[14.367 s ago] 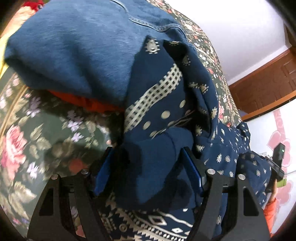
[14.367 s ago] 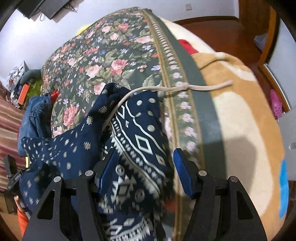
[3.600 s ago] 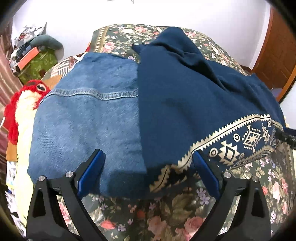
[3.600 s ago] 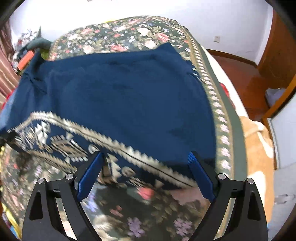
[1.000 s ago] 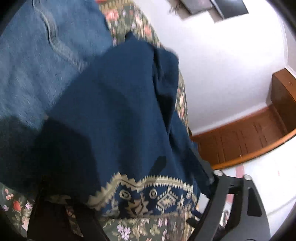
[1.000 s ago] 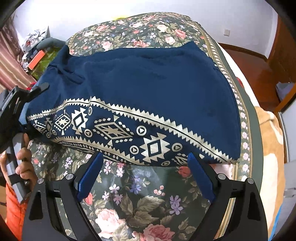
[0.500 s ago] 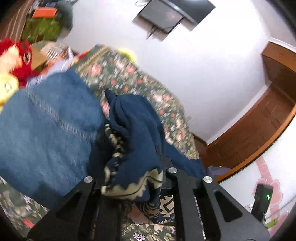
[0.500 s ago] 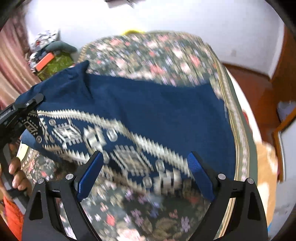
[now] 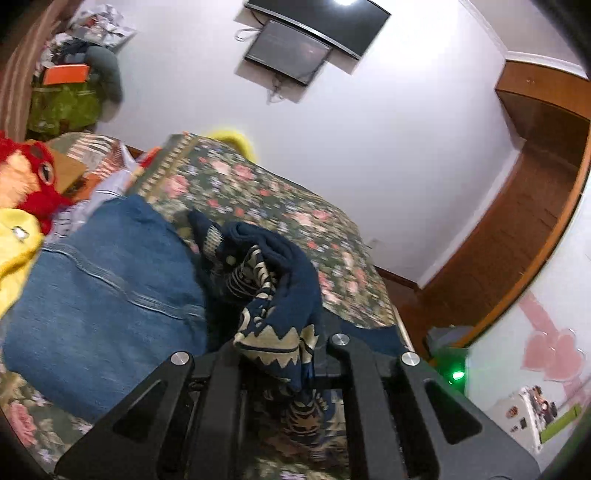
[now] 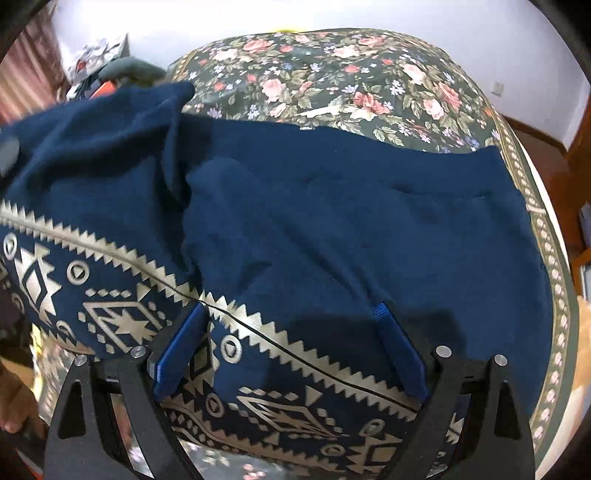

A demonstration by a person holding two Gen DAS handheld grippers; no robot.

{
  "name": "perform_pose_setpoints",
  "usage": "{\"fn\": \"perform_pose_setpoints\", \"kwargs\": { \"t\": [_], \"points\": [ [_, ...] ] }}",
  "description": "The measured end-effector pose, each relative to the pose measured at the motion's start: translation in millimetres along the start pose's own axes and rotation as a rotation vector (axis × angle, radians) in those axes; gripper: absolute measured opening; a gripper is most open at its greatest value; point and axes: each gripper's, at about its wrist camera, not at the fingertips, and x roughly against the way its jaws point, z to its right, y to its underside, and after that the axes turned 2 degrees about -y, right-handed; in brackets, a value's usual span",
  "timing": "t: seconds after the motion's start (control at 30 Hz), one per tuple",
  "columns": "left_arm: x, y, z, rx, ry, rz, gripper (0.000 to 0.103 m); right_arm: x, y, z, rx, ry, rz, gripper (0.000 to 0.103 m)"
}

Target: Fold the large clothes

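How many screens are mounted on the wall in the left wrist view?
2. A larger dark screen sits at the top of the wall; a smaller one hangs just below and left of it. Others may be out of frame.

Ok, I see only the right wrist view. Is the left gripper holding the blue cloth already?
Observer: Yes. The left gripper is shut on the blue cloth, pinching its patterned hem in a bunch.
Operator: What lies next to the cloth on that side?
Observer: Jeans, right beside it on the flowered bedspread.
Operator: And anything past the jeans?
Observer: A red plush toy at the far left edge.
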Motion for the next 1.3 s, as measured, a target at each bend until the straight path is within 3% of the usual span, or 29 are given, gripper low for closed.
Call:
{"fn": "perform_pose_setpoints", "kwargs": {
  "t": [0.1,0.27,0.47,0.57,0.67,0.83,0.93,1.03,1.1,1.23,1.3],
  "points": [
    [-5,0,20,-0.039,0.020,-0.002,0.007,14,4,5,0.020,-0.015,0.008,0.091],
    [-23,-4,66,-0.088,0.091,-0.025,0.007,56,19,42,-0.085,-0.036,0.082,0.091],
    [-54,17,153,-0.205,0.197,-0.121,0.007,102,51,112,-0.242,0.078,0.145,0.091],
    [-70,49,195,-0.294,0.287,-0.207,0.007,112,68,141,-0.314,0.105,0.139,0.091],
    [-98,93,214,-0.333,0.335,-0.375,0.007,124,86,163,-0.375,0.123,0.142,0.091],
    [-141,147,202,-0.302,0.311,-0.616,0.007,138,110,181,-0.422,0.143,0.139,0.091],
    [-148,151,191,-0.238,0.329,-0.668,0.007,139,120,187,-0.431,0.157,0.114,0.091],
    [-144,138,182,-0.172,0.359,-0.661,0.007,134,124,190,-0.445,0.153,0.098,0.091],
    [-127,123,192,-0.175,0.382,-0.597,0.007,134,128,190,-0.451,0.140,0.098,0.091],
    [-88,104,236,-0.367,0.345,-0.422,0.007,136,130,191,-0.447,0.133,0.101,0.091],
    [-87,111,253,-0.432,0.357,-0.422,0.007,137,130,190,-0.437,0.140,0.098,0.091]
  ]
}}
